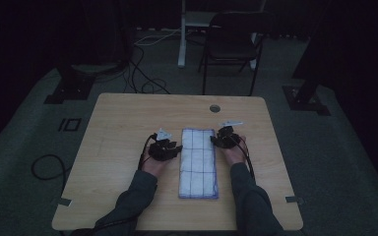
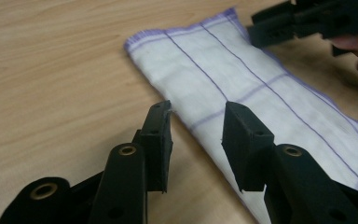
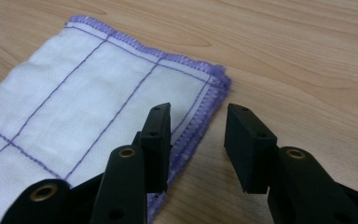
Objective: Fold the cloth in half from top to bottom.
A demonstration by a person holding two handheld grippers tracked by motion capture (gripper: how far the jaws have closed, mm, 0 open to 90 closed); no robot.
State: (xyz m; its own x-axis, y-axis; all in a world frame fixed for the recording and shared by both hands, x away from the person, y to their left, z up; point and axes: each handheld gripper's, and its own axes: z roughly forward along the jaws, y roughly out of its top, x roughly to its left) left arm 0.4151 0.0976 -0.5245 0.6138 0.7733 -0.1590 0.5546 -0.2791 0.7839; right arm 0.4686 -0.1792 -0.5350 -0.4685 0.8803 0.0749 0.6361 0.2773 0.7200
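White cloth with purple grid lines [image 1: 199,162] lies folded into a long narrow strip at the middle of the wooden counter [image 1: 118,128], its layers stacked neatly at the near corner in the right gripper view. By the look of it the folding is well along, with perhaps one more fold across the strip's length left. Left gripper [image 2: 196,135] straddles one long edge, right gripper [image 3: 198,140] the other; both sets of jaws stand partly apart and grip nothing.
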